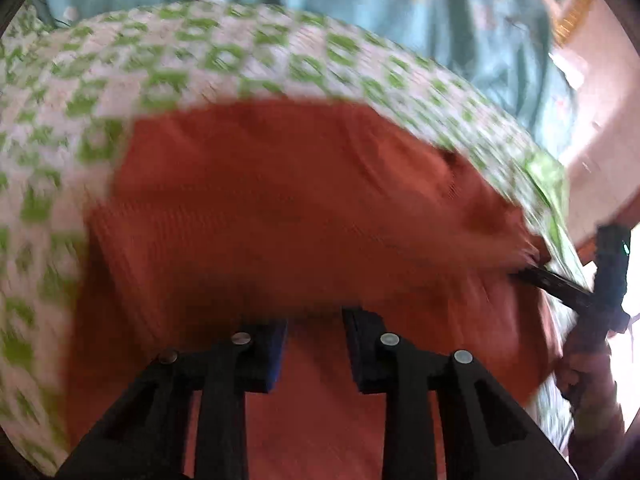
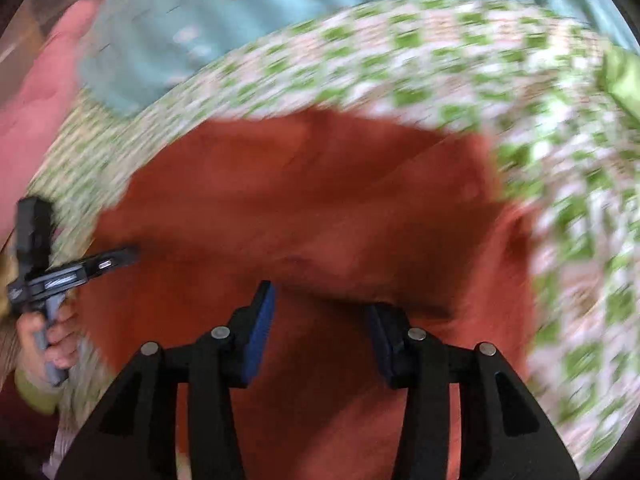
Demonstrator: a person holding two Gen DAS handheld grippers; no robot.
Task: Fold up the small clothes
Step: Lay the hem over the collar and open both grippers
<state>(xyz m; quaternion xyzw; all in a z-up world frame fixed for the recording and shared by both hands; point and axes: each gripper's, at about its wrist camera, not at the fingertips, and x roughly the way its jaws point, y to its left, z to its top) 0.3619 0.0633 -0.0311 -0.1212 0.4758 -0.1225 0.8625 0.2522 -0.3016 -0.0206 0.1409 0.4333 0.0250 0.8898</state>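
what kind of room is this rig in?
Probably a bedroom, worked on a bed: the rust-red garment lies on a green-and-white patterned cover, with rumpled pale-blue bedding behind it. Blur hides finer detail.

A green-and-white checked cover [image 1: 224, 56] spreads across most of both views, blurred; a pale blue floral cloth [image 1: 460, 12] lies bunched along its far edge, touching it; a pink surface [image 2: 36, 120] shows beside them at the frame edge.

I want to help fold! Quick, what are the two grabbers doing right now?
Left gripper: open, fingers apart, over the red-orange cloth, gripping nothing.
Right gripper: open, fingers wide apart, over the same cloth, gripping nothing.
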